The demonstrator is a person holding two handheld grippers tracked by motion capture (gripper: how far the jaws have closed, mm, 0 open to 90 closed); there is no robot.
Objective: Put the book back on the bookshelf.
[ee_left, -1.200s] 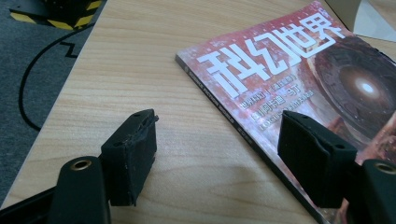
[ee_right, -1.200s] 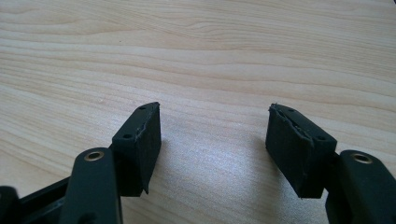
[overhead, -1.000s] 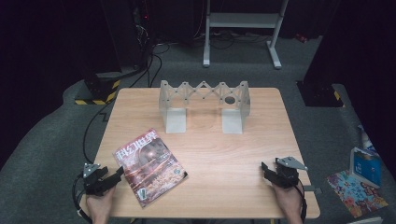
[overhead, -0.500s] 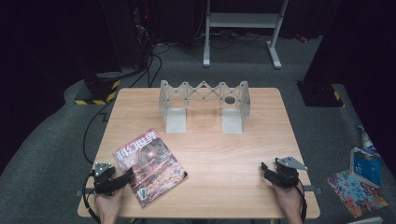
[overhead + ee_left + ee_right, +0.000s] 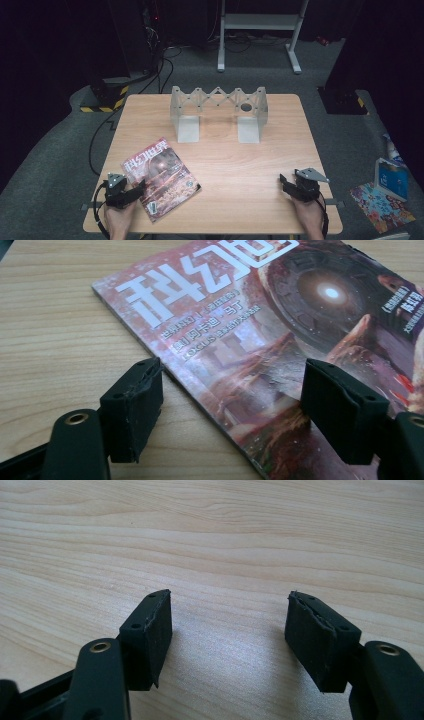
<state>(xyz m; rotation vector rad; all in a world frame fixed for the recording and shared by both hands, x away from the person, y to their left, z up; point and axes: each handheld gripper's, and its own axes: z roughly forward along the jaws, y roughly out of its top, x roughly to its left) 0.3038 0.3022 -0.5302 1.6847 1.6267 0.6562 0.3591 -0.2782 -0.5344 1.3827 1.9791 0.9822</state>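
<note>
A magazine (image 5: 160, 177) with a reddish space-themed cover lies flat at the table's front left, turned at an angle. My left gripper (image 5: 134, 189) is open at the magazine's near-left edge. In the left gripper view the magazine (image 5: 280, 335) lies between the jaws, one jaw over bare wood and the other above the cover, and my left gripper (image 5: 232, 397) holds nothing. My right gripper (image 5: 287, 184) rests open at the front right of the table. In the right gripper view, bare wood lies between the jaws of my right gripper (image 5: 227, 625).
A grey metal bridge-like rack (image 5: 219, 111) with a zigzag top stands at the back middle of the wooden table (image 5: 235, 165). On the floor to the right lie a blue box (image 5: 391, 178) and a colourful booklet (image 5: 382, 205). Cables trail at the left.
My left gripper has moved rightward from beside the table's left edge up to the magazine's edge. The right gripper has stayed still.
</note>
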